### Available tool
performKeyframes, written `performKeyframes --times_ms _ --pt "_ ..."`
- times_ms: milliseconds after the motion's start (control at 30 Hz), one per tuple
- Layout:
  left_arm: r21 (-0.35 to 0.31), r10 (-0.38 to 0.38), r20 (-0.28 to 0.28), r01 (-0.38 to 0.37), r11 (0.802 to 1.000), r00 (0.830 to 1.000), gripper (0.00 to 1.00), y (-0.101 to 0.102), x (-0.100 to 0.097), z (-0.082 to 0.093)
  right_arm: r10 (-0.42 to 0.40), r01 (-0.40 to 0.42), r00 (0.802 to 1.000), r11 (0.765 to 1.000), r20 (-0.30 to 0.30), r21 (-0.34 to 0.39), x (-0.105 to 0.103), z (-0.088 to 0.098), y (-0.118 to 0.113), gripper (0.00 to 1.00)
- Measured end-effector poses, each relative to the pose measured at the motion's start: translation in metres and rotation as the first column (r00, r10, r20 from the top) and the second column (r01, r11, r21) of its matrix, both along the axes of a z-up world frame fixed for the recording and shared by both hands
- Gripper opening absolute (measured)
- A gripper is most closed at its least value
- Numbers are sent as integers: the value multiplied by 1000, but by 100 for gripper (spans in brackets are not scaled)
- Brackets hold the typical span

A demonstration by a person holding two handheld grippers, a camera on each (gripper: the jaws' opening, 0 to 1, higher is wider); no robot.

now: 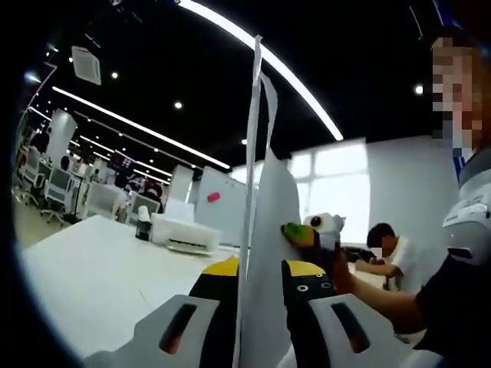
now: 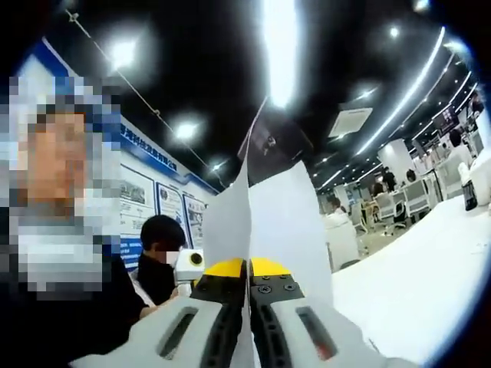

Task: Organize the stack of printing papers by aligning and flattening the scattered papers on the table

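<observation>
Clamping a thin stack of white printing papers (image 1: 265, 230) between them, the left gripper (image 1: 261, 270) jaws stand close together on either side of the sheets' edge, yellow tips just showing at the paper. In the left gripper view the sheets rise edge-on from the jaws, upright and lifted above the bench (image 1: 92, 284), with their upper ends fanning slightly apart toward the ceiling lights. Just beyond them the right gripper (image 1: 313, 232) comes in from the right, its yellow and green tip touching the far face of the sheets, held by a person's hand.

In the right gripper view the right gripper (image 2: 248, 270) jaws are pressed together on the same printing papers (image 2: 284, 222), which stand up from the yellow tips and spread into two white faces, one to each side of the seam. The left gripper (image 2: 188, 266) peeks in at the left, just beside the sheets.

Farther out, the white bench (image 2: 414, 291) stretches to the right, carrying a white printer (image 1: 184, 232) and a small dark bottle (image 1: 143, 222) near it. A seated person (image 1: 387, 253) in a white shirt works beyond the papers, and office chairs (image 1: 57, 188) stand well off under long strip lights.
</observation>
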State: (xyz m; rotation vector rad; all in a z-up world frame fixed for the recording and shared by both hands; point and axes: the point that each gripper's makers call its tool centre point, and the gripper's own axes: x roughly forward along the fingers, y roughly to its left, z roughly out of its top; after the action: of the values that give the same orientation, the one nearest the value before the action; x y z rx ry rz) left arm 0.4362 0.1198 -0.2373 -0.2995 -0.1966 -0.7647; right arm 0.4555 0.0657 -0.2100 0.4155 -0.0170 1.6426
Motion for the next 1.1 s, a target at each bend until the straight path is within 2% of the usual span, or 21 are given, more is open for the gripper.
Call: performKeyframes --times_ms 367,767,867,1033,1100 --pt "11 -1 -3 1 1000 1000 23 0 0 -2 23 -23 1000 1000 -6 -1 -7 -3 12 0" --pt "33 6 -3 -6 999 1000 6 1 2 -5 23 -23 1000 1000 -5 -11 -7 -6 13 0" --pt "39 5 -1 -5 999 1000 6 0 2 -5 25 -25 1000 1000 -6 -13 -7 -5 13 0" --pt "61 16 11 -16 998 1000 6 0 2 -5 4 -4 1000 1000 26 -21 -6 -6 13 0" --pt "59 19 9 -19 998 1000 6 0 2 -5 -15 17 999 999 50 -29 -4 -7 12 8"
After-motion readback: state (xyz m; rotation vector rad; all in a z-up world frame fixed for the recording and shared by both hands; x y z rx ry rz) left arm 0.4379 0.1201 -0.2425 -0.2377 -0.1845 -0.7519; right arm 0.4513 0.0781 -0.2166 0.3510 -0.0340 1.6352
